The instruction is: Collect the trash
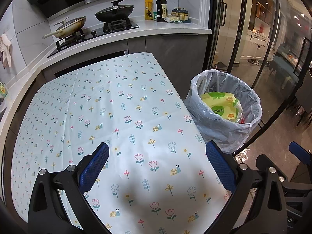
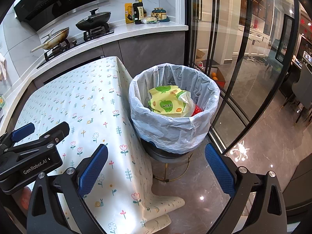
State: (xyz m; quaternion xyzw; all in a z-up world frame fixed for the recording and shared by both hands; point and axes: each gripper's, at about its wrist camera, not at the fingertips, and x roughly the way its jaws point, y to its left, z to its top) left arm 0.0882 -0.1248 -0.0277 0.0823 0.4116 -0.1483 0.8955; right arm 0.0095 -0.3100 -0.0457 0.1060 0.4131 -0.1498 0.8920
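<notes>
A trash bin lined with a clear plastic bag stands on a low stool to the right of the table. Inside lie yellow-green wrappers and something red. The table has a floral cloth with nothing on it. My left gripper is open and empty above the table's near right part; it also shows in the right wrist view. My right gripper is open and empty, in front of and above the bin, beside the table's hanging cloth.
A kitchen counter runs behind the table with a stove, two pans and bottles. Glass sliding doors stand right of the bin. The floor is glossy grey tile.
</notes>
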